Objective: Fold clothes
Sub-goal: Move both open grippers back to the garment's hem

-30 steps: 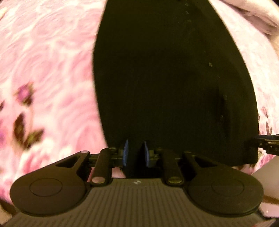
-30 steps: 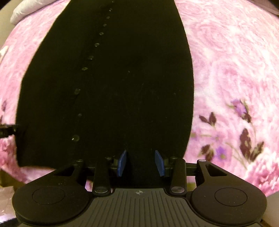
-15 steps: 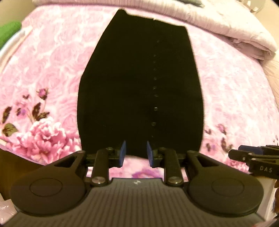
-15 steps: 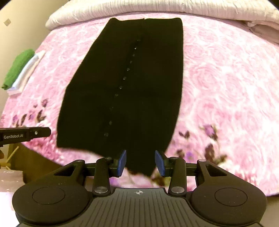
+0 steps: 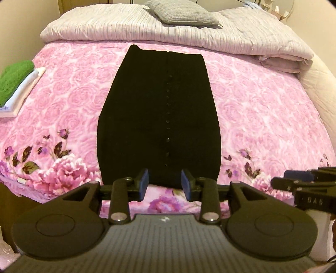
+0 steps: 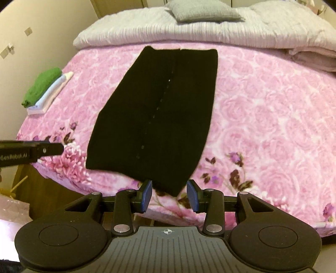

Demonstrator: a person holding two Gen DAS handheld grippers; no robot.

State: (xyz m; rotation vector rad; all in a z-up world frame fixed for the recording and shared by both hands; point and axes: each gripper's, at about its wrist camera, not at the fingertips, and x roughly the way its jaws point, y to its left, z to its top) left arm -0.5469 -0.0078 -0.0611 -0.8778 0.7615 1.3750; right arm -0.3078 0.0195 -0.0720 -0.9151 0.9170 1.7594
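A black garment (image 5: 159, 117) with a row of small buttons down its middle lies flat on the pink floral bedspread (image 5: 262, 109); it also shows in the right wrist view as the same black garment (image 6: 159, 109). My left gripper (image 5: 164, 184) hangs well above its near hem, jaws opening, nothing between the blue pads. My right gripper (image 6: 169, 194) hovers above the garment's near right corner, open and holding nothing. Each gripper appears at the edge of the other's view: the right gripper (image 5: 304, 184), the left gripper (image 6: 31, 151).
A stack of folded clothes with a green one on top (image 6: 42, 88) sits at the bed's left edge. A folded grey-white duvet (image 5: 147, 27) and a grey pillow (image 5: 182, 12) lie at the head. The bed's wooden front edge (image 6: 54, 184) is below left.
Both grippers have risen and pulled back from the garment, so the whole bed now shows. The left gripper's jaws have widened. The garment stays flat on the bed.
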